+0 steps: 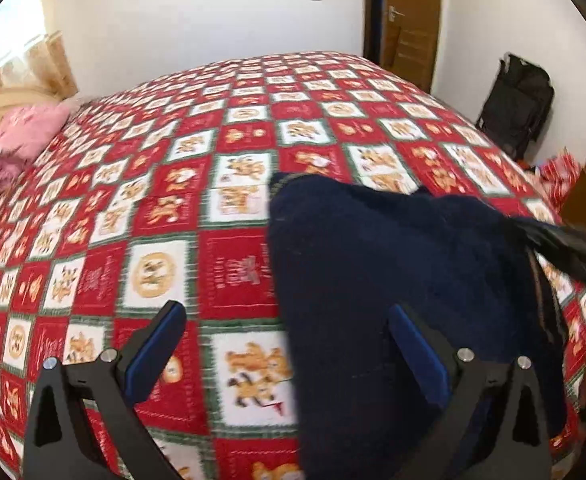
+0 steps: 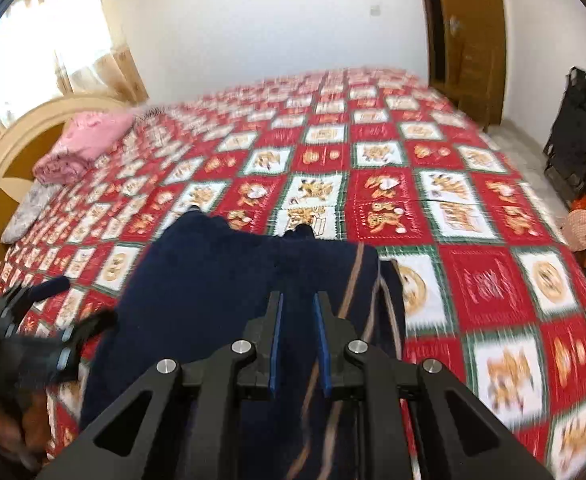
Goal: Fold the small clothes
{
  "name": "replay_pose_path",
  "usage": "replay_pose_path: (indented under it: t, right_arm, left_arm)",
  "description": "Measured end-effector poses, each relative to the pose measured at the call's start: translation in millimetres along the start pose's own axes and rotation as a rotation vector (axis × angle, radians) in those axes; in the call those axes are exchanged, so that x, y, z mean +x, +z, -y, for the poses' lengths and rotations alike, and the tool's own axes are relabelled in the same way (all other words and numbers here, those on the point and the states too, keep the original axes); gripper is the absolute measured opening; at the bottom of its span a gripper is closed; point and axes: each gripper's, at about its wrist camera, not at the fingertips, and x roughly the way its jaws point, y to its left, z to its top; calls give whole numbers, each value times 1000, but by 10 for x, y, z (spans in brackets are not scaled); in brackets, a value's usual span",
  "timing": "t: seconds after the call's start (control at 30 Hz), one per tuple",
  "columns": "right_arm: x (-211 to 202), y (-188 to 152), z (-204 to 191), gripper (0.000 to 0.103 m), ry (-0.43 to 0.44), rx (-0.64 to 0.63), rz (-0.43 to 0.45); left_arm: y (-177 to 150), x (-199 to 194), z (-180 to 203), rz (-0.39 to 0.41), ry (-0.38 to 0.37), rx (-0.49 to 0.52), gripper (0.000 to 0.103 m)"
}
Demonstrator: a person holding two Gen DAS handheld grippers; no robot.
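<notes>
We pinch the navy garment [image 2: 221, 280] in the right gripper [image 2: 299, 344] to anchor it on the bed [image 2: 493, 280], left gripper [image 1: 289, 344] spread wide, free for folding.

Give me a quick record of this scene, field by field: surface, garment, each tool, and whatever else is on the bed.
surface: red and white teddy-bear patchwork bedspread
garment: dark navy fleece garment with tan stripes, lying on the bedspread
left tool: fingers wide apart, over the garment's left edge, holding nothing
right tool: narrow gap between the fingers, garment beneath; grip unclear
also on bed: pink folded blanket by the headboard
</notes>
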Motion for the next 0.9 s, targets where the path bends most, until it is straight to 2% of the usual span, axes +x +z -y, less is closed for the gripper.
replay_pose_path:
  t: [0.03,0.1,0.13,0.2,0.3,0.4,0.47,0.5,0.57,0.63,0.67,0.73,0.8,0.83,0.87,0.9]
  right_arm:
    - [221,76,151,16,-5,-1,-61]
    - [590,112,402,16,-68,5,-153]
    - [701,132,470,16,-61,16,-155]
    - [783,200,574,14,-55,36,-103]
    - [978,270,697,12,-133,38,-106]
    - [831,341,690,12,-117,-6,-99]
    - [433,312,713,16,-144,-22,-6]
    - [143,240,756,16,-103,-1,41]
    - [-284,62,867,27,-10,51,80]
    - [-737,-295,958,73,51,104,110]
    - [-882,-464,977,78,70,121,126]
    - [-1091,-838,885,78,109,136,118]
    - [-1125,-1067,776,78,99,122,95]
    - [-1088,-1213,680,75,60,88,77]
    - [-1024,-1291,624,69,28,67,53]
    - [-935,-1355,582,44,9,53,23]
  left_arm:
    - [-49,52,58,-9,18,25,103]
    - [-169,125,93,-10,21,41,103]
    - [-213,136,85,-2,25,33,103]
    - [-282,136,47,18,9,0,103]
    - [-311,122,43,10,-13,4,103]
    - [-272,4,41,15,-31,61,103]
    - [-283,-123,25,44,-49,94,103]
    - [-302,-182,22,60,-62,110,103]
    - [-357,-272,12,82,-79,126,103]
    - [-425,-293,16,80,-109,130,103]
    - [-450,-273,31,69,-115,133,103]
    - [-513,-196,78,37,-113,139,103]
    - [-564,-141,131,8,-105,139,103]
    - [-587,-124,158,-2,-92,143,103]
    - [-601,-118,178,-6,-77,148,103]
    - [-615,-125,192,-6,-67,152,103]
